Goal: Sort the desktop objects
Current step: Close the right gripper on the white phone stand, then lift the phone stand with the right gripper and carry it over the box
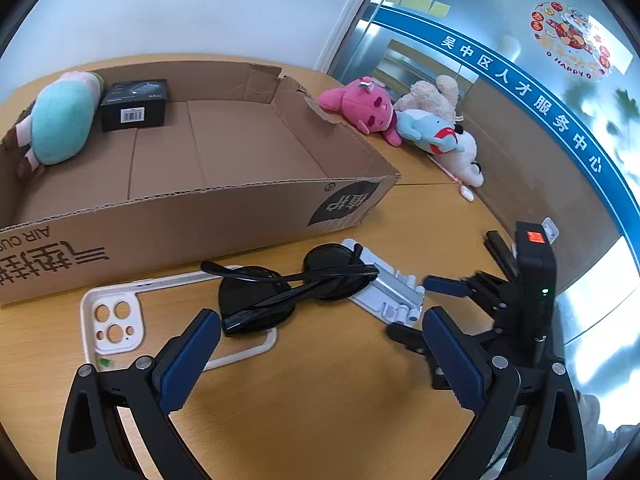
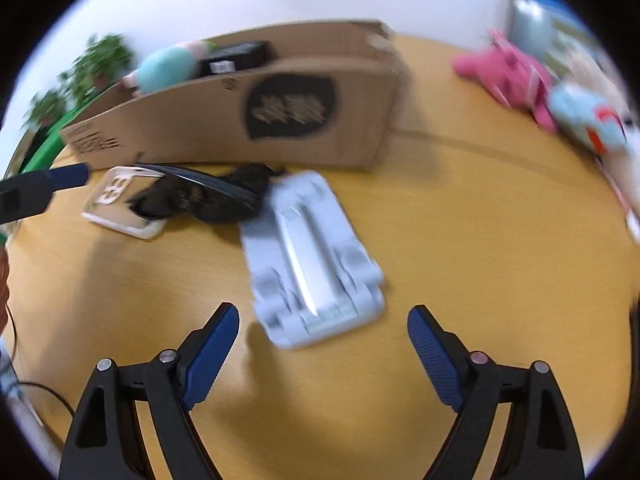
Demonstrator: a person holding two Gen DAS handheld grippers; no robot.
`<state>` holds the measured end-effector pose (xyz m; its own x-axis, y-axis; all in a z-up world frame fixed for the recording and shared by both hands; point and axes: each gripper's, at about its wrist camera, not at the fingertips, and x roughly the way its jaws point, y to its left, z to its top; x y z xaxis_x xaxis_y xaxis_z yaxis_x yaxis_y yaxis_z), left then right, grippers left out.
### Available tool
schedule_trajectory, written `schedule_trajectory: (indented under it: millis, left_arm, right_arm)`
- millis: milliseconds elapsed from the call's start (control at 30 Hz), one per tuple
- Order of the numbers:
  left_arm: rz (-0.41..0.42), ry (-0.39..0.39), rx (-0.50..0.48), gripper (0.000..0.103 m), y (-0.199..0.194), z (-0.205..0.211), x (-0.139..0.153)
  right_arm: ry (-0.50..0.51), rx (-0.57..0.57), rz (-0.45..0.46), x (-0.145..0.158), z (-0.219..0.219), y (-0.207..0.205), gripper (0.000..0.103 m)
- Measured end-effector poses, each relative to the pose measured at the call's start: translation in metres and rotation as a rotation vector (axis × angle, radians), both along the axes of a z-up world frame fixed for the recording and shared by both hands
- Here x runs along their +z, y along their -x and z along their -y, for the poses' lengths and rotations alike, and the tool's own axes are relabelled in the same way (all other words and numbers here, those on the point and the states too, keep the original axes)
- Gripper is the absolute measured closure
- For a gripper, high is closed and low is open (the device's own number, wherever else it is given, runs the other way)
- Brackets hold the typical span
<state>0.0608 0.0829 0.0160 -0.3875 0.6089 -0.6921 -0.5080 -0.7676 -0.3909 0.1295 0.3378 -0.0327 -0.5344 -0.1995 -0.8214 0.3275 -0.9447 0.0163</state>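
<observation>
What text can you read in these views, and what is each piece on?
"吴中区人才服务中心": blue band on the glass wall.
"HAPPY": red round sticker on the glass; its other writing is too small.
"AIR CU", upside down and cut off: front of the cardboard box. The large characters beside it and in its dark patch are upside down; not read reliably.
Black box: barcode label, print too small.
Right wrist view: too blurred to read.

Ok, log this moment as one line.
left gripper: open, near sunglasses | right gripper: open, near stand | sunglasses: across case and stand | box: plush, black carton
</observation>
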Motion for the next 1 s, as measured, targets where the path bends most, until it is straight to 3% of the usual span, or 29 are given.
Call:
schedule_trajectory:
  millis: [167,267,400,533,667,900,1000]
  left_arm:
    - [0.043,-0.008,0.011,0.001,0.002,0.0,-0.006]
    - [0.061,-0.02,0.005,0.002,-0.001,-0.003,-0.009]
    - [0.106,-0.049,-0.024,0.002,-0.003,-0.012,-0.017]
    - [0.139,-0.061,-0.088,0.002,-0.008,-0.033,-0.023]
    - [0.186,-0.091,-0.164,0.004,-0.006,-0.064,-0.032]
    - [0.301,-0.131,-0.234,0.024,0.001,-0.109,-0.048]
    - [0.302,-0.058,-0.196,0.031,0.001,-0.113,-0.056]
  right_arm:
    - [-0.027,0.128,0.01,-0.01,0.009,0.022,0.016]
    - [-0.005,0.127,0.019,-0.007,0.004,0.023,0.031]
    - [-0.032,0.072,0.012,-0.008,-0.003,0.012,0.035]
    - [-0.029,-0.078,0.035,-0.006,-0.03,-0.006,0.035]
    - [0.042,-0.197,0.044,-0.002,-0.048,-0.03,0.037]
    - [0.111,-0.199,0.041,0.001,-0.028,-0.044,0.037]
    - [0.149,-0.166,0.042,0.001,-0.021,-0.043,0.037]
